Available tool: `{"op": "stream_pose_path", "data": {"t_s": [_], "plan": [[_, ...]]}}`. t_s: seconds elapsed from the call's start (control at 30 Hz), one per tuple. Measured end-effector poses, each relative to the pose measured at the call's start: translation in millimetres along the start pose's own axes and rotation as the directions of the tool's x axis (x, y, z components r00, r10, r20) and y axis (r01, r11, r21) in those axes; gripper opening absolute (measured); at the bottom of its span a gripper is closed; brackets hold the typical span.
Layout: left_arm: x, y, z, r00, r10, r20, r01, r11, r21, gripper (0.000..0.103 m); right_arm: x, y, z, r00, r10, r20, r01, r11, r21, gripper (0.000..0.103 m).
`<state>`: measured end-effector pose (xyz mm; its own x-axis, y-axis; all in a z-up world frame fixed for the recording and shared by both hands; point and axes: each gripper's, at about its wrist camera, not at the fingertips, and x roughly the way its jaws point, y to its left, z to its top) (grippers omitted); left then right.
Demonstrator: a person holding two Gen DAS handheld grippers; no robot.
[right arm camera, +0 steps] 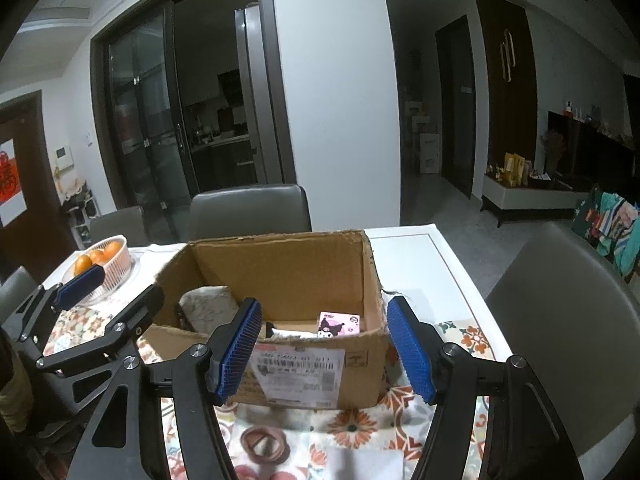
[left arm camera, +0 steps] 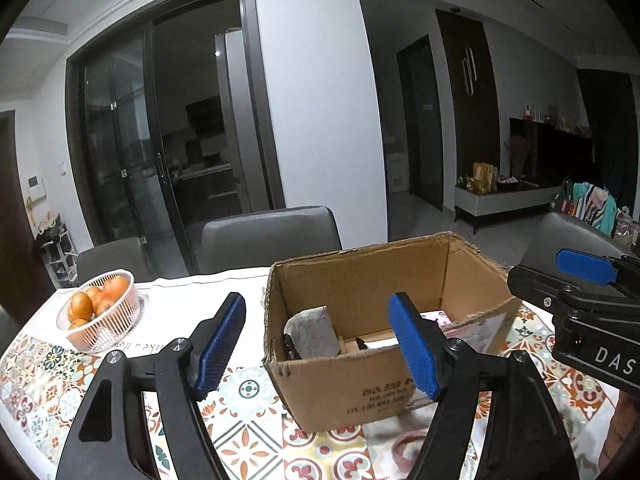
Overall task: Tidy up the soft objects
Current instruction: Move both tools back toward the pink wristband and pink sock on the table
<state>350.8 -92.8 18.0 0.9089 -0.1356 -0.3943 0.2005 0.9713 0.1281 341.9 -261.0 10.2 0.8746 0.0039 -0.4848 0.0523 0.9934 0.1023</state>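
Note:
An open cardboard box stands on the patterned tablecloth; it also shows in the right wrist view. Inside it lie a grey-white soft bundle, a pink carton with a cartoon figure and other items I cannot make out. A pink-brown ring-shaped soft thing lies on the cloth in front of the box. My left gripper is open and empty, in front of the box. My right gripper is open and empty, close to the box's front wall.
A white basket of oranges stands at the table's far left. Grey chairs stand behind and to the right of the table. The other gripper shows at each view's edge.

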Motion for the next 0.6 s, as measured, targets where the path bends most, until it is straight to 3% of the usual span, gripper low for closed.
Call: {"op": "stream_pose_path", "data": {"t_s": [0.6], "plan": [[-81, 7, -5, 0.998, 0.008, 0.068, -0.007, 1.000, -0.003, 0.077, -79, 7, -14, 0.999, 0.014, 0.047, -0.014, 1.000, 0.002, 0.067]]}}
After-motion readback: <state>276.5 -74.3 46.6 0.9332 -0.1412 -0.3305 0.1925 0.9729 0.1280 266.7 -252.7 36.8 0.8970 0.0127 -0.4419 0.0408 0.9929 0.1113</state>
